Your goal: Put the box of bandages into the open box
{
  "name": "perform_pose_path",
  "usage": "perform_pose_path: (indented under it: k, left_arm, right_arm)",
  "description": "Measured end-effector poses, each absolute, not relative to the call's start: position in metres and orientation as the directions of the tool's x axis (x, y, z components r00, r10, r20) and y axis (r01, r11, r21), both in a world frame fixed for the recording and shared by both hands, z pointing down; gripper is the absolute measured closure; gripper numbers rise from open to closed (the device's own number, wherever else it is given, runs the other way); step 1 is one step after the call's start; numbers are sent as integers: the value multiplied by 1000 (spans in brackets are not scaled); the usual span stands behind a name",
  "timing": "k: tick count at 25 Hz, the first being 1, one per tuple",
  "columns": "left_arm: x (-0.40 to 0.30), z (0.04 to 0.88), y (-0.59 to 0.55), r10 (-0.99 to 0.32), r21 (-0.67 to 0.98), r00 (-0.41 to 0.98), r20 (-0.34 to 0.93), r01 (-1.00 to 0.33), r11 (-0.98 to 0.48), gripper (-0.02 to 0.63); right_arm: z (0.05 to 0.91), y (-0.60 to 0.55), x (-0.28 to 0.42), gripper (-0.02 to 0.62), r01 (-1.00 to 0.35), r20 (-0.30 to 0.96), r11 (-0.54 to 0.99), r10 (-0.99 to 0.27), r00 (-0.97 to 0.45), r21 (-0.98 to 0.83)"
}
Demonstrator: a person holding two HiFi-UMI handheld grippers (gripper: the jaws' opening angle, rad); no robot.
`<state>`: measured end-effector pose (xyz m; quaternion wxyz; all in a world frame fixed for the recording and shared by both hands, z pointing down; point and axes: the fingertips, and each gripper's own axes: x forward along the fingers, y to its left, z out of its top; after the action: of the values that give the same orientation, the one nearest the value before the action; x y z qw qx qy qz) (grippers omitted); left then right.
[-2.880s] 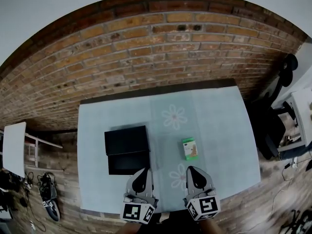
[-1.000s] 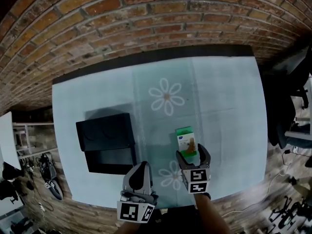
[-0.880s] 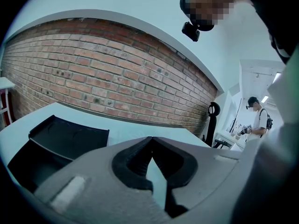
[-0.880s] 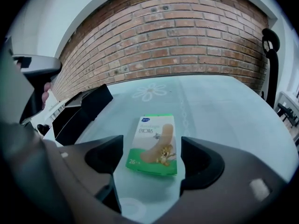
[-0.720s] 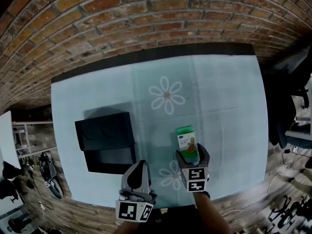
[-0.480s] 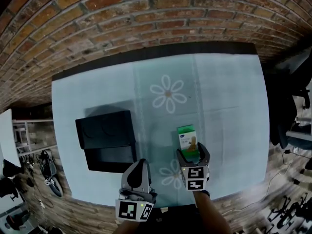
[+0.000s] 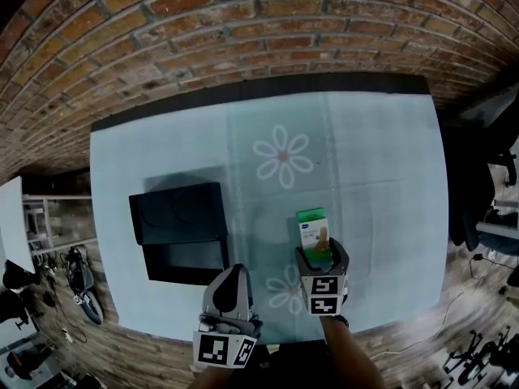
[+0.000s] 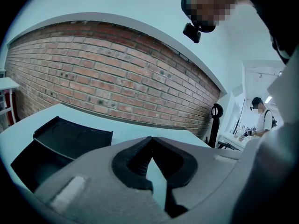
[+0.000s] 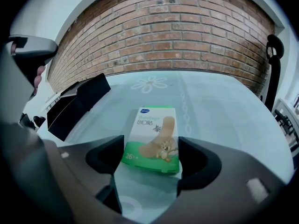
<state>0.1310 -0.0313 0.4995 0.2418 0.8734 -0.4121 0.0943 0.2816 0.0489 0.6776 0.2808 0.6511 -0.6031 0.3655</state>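
Note:
A green and white box of bandages (image 7: 312, 232) lies flat on the pale blue tablecloth (image 7: 373, 177). My right gripper (image 7: 319, 258) points down at its near end. In the right gripper view the box (image 9: 153, 136) has that end between the two dark pads (image 9: 106, 158), which flank it; my right gripper (image 9: 152, 160) stands open and its jaws have just been closing a little. The black open box (image 7: 185, 254), with its lid (image 7: 178, 213) folded back, sits to the left. My left gripper (image 7: 236, 272) hovers shut and empty near that black box's right front corner.
A brick wall (image 7: 243, 31) runs behind the table's far edge. A dark office chair (image 7: 478, 193) stands off the right side. Cables and clutter lie on the floor at the left (image 7: 32, 298). A person (image 8: 261, 115) stands far back in the left gripper view.
Since the oldest frame my right gripper has gone forward to the bandage box's near end. Over the last second it only edges a little further around it. The left gripper stays put.

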Motion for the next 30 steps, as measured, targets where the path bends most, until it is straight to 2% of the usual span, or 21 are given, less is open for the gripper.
perform_pose_path:
  k: [30]
  left_arm:
    - [116, 467, -28, -725, 322, 609, 322, -790, -521, 604]
  right_arm:
    - [641, 39, 276, 241, -992, 781, -83, -624, -21, -93]
